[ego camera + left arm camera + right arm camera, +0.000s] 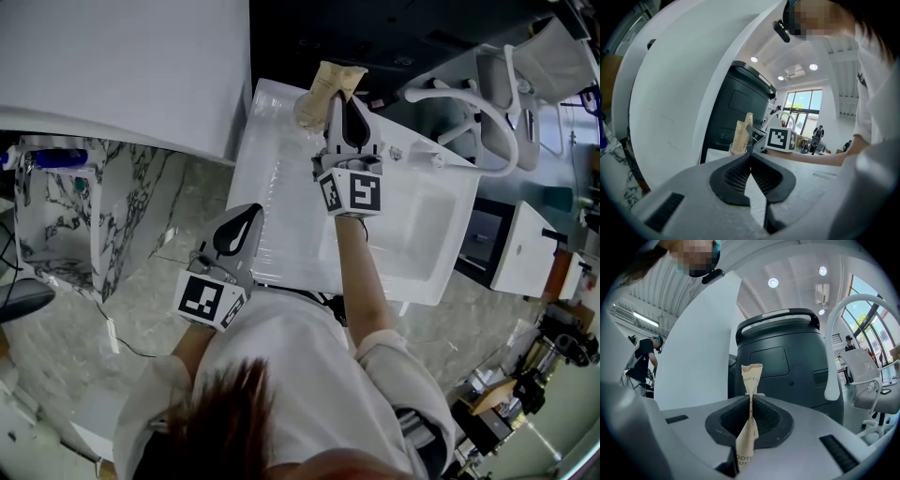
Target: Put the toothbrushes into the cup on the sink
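The main risk is a release that comes too soon. The right claw (750,403) is clamped nearly flat on a paper-wrapped toothbrush (751,375), pinching it partway up, so the wrapper stands upright with its top above the pads. From the head view, the toothbrush is at the cup (308,112), which stands on the far left corner of the sink (281,202). No view shows whether its lower end is inside the rim. If the claw lets go before the end is inside, the toothbrush would likely tip onto the ledge or slide into the basin.

The cup looks light and already seems to hold another wrapped toothbrush. A sideways nudge from the claw could tip it, or the incoming wrapper could catch on the one already there. The thin paper may also slip between the pads.

The right forearm reaches straight across the sink, with the claw pointing away from the person. The left claw (750,169) is closed on nothing. It hangs back by the near left edge of the sink, aimed toward the cup.
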A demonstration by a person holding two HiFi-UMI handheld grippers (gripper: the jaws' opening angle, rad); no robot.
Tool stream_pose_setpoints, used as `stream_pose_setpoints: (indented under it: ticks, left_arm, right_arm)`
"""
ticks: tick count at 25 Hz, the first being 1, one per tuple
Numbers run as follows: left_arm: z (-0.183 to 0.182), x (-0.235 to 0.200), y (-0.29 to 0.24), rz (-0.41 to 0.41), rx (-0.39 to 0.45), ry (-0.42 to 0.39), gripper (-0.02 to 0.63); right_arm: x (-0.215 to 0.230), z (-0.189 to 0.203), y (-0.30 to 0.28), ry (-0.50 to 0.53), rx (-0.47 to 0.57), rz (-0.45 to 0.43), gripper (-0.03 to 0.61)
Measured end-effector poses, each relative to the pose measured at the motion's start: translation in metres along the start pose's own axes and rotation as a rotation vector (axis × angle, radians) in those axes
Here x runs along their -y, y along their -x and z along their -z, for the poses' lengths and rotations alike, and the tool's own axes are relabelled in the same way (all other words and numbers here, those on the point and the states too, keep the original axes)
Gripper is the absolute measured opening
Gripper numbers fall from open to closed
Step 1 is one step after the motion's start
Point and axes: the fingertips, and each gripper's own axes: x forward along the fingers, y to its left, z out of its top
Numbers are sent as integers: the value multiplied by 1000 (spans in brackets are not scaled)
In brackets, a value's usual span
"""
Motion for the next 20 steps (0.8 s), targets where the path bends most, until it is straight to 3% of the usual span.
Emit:
stream_pose_setpoints:
  ticks: [20]
  left_arm:
    - [-3, 5, 4, -8, 18, -13, 14]
  right_arm:
    - [-15, 69, 6, 105, -224, -53, 26]
